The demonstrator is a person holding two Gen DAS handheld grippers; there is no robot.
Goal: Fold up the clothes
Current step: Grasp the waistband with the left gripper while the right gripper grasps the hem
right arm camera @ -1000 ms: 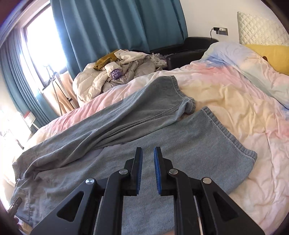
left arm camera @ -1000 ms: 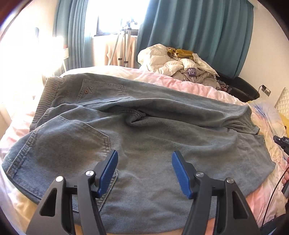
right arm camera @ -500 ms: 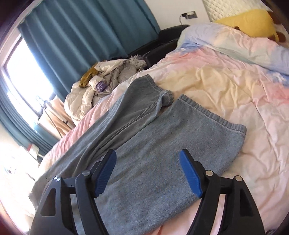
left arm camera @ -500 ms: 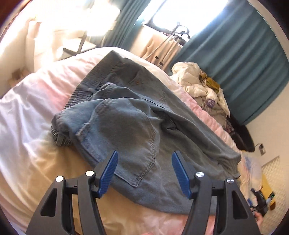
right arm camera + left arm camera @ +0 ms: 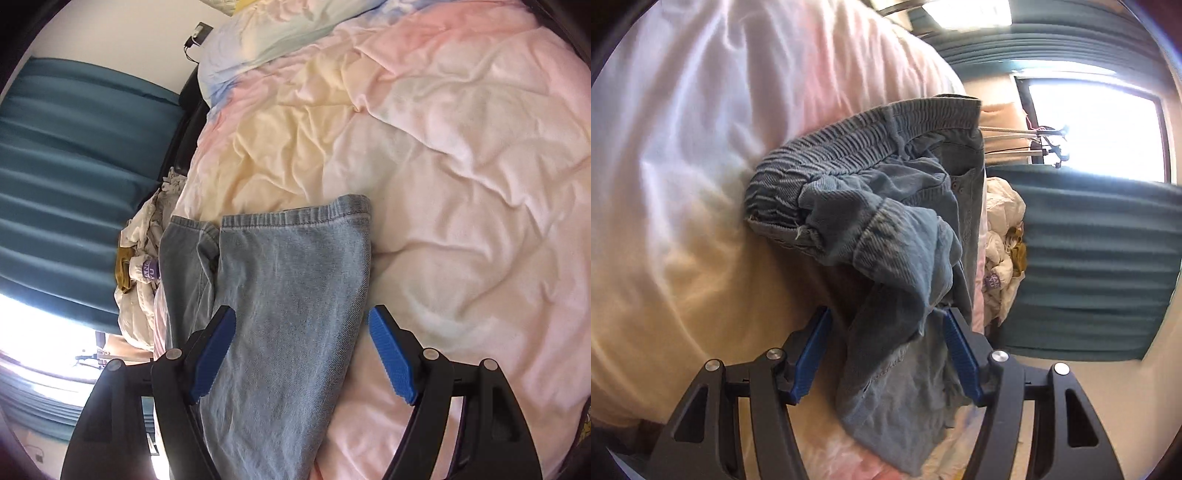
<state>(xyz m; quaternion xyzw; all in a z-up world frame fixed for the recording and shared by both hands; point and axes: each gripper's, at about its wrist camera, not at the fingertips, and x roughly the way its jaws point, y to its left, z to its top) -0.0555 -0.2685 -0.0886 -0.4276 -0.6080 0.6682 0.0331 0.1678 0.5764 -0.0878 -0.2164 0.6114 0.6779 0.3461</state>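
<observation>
Sideways, both grippers (image 5: 886, 354) (image 5: 303, 354) over jeans (image 5: 280, 295)

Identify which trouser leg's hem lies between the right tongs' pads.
The wider leg lying on top, hem flat against the pink duvet. The other leg is mostly tucked under it, beside the clothes pile.

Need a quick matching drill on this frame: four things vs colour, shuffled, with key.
Things:
1. jeans
2. curtain
3. gripper pads
4. duvet

Colours:
A. bright blue
B. pastel pink and yellow
C. faded denim blue
D. dark teal

Pairs: 1-C, 2-D, 3-A, 4-B
</observation>
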